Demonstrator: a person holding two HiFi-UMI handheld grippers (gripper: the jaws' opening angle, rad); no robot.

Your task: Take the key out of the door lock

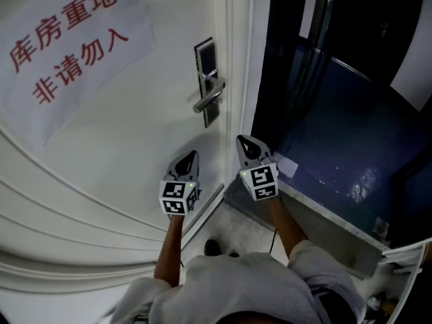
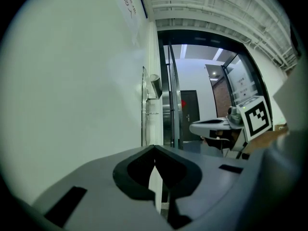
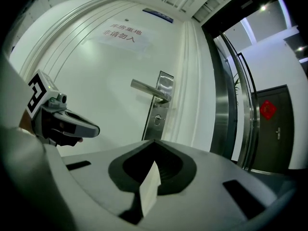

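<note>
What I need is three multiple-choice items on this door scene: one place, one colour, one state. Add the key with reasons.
1. Where does the lock cylinder sit against the lever handle?
A above it
B below it
C level with it, to its left

2. The characters on the paper sign are:
A black
B red
C green

3. The right claw is:
A wide open
B shut on the handle
C shut, empty

Key: B, the right gripper view shows the cylinder under the handle; B, the print is red on white paper; C, its jaws meet with nothing between them.
</note>
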